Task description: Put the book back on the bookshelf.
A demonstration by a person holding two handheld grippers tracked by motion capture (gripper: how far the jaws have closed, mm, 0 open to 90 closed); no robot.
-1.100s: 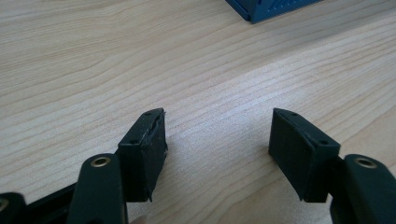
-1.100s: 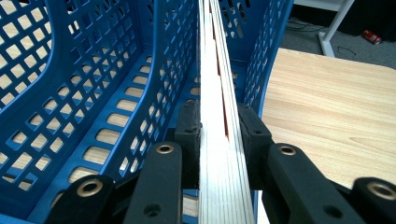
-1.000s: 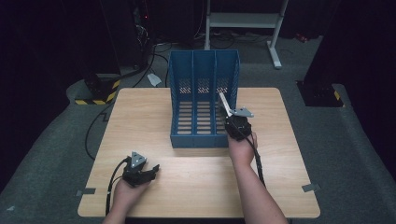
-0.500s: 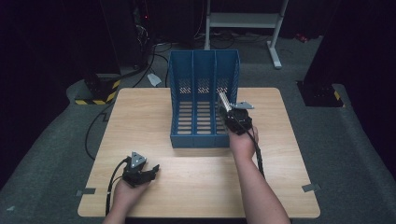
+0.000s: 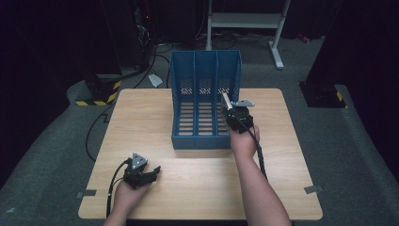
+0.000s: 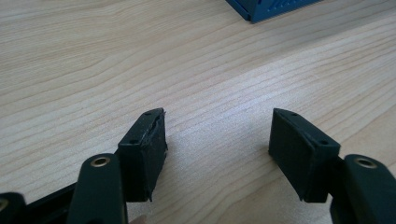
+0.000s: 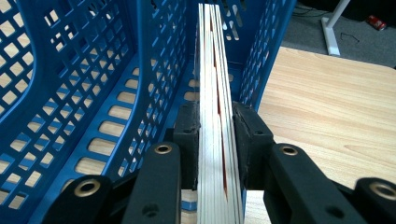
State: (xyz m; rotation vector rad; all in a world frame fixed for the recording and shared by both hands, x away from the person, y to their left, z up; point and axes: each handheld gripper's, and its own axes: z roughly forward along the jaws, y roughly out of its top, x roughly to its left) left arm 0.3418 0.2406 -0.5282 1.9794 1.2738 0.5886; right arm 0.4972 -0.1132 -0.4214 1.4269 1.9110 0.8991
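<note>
At the near edge of the table (image 5: 282, 197), the left gripper (image 5: 149, 175) rests low over the bare wood, its jaws spread wide with nothing between them (the left gripper view shows only wood grain in the gap). Farther in, the right gripper (image 5: 226, 104) is clamped on a thin booklet (image 7: 215, 93), pads pressing both faces after a slight further squeeze. The booklet stands on edge, its white pages and a red streak running away from the camera into the rightmost compartment of the blue file rack (image 5: 181, 101). The rack sits upright at the middle of the table, open side toward the person, three slotted bays side by side. Beyond the table, cables (image 5: 155, 52) and a white stand (image 5: 277, 44) lie on grey carpet.
</note>
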